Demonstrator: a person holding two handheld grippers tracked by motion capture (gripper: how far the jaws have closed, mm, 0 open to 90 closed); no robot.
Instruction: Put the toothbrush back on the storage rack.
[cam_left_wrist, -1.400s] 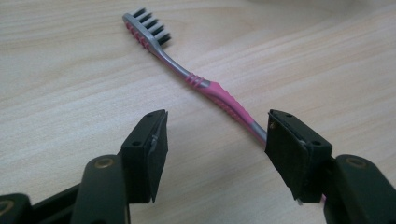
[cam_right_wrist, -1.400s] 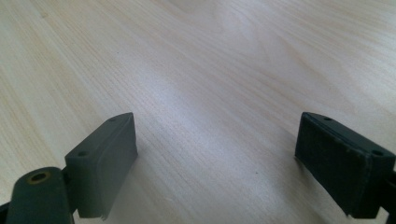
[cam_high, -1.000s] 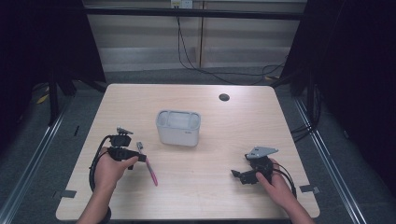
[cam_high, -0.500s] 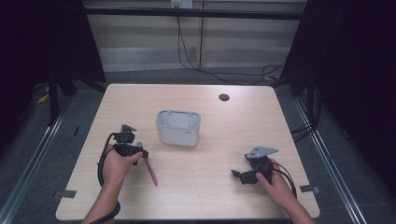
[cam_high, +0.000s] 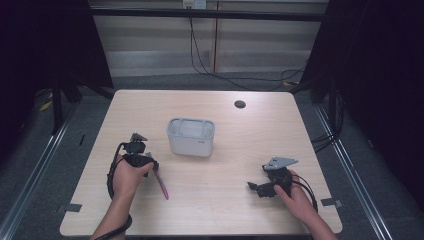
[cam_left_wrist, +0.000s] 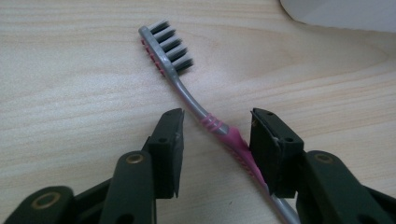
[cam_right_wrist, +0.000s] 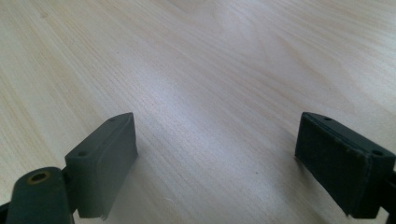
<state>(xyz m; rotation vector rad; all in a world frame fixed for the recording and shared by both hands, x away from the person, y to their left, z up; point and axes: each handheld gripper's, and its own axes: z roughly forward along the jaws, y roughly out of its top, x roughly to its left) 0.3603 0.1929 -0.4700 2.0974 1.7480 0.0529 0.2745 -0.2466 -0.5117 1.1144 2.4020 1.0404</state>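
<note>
High view shows the wooden table (cam_high: 225, 125) with a grey open-topped bin (cam_high: 190, 137) near its middle and a small dark round hole (cam_high: 240, 104) toward 1 o'clock from the bin. At about 8 o'clock from the bin the person's left hand (cam_high: 125, 175) holds the left gripper (cam_high: 150, 162) over the head end of a pink toothbrush (cam_high: 161, 184), which lies flat on the table with its handle running toward 5 o'clock. Left gripper view has the toothbrush (cam_left_wrist: 219, 126) lying between the two black fingers (cam_left_wrist: 168, 149): the bristled grey head points to 11 o'clock, and the pink grip passes close beside the right-hand finger, possibly touching it, though the angle makes that hard to settle. A clear gap remains at the other finger; the fingers have just been closing around the brush without clamping it. At 4 o'clock from the bin the right hand (cam_high: 297, 192) holds the right gripper (cam_high: 255, 187) low over bare wood, fingers (cam_right_wrist: 102, 158) spread wide with nothing between them.
</note>
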